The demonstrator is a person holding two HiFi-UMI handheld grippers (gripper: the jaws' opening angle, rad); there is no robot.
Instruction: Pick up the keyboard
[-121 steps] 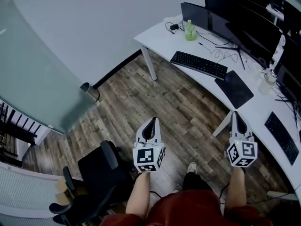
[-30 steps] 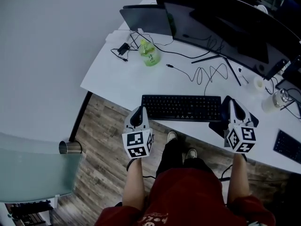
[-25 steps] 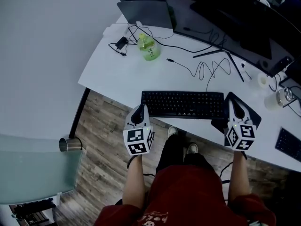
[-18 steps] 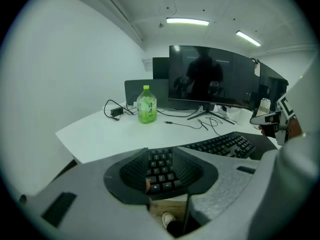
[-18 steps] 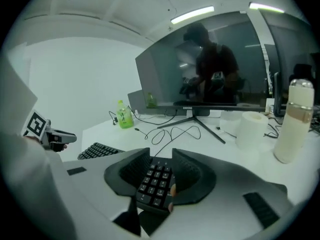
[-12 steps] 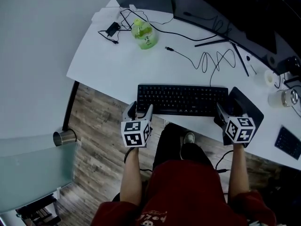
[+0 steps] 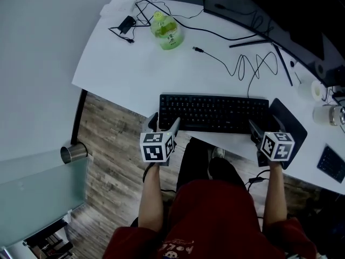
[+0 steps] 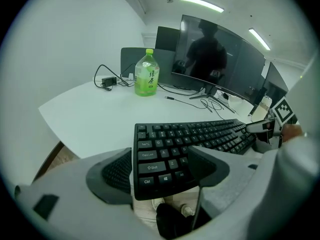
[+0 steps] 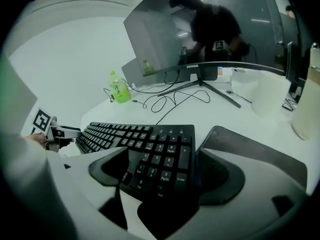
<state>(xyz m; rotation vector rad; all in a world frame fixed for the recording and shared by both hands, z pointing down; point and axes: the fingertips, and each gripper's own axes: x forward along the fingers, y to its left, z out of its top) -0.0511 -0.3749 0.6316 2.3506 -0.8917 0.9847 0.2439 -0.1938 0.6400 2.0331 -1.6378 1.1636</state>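
A black keyboard [image 7: 215,112] lies near the front edge of the white desk [image 7: 124,69]. My left gripper [image 7: 164,124] is at its left end and my right gripper [image 7: 263,129] at its right end. Both point down and forward. In the left gripper view the keyboard's [image 8: 190,141] Ctrl and Shift corner lies between the spread jaws of the left gripper [image 8: 160,169]. In the right gripper view the keyboard's [image 9: 150,146] number-pad end lies between the jaws of the right gripper [image 9: 165,176]. Both pairs of jaws have just been opening, and the pads do not press on the keyboard.
A green bottle [image 7: 167,30] and a charger with its cables [image 7: 128,23] stand at the back left. A curved monitor [image 7: 269,9] fills the back. A dark mouse pad [image 7: 288,124] lies under my right gripper. A cup [image 7: 330,114] and a second keyboard [image 7: 330,163] are at the right.
Both grippers have sunk from above the desk edge to the keyboard's two ends. Their jaws, shut a second ago, now stand wide around those ends.
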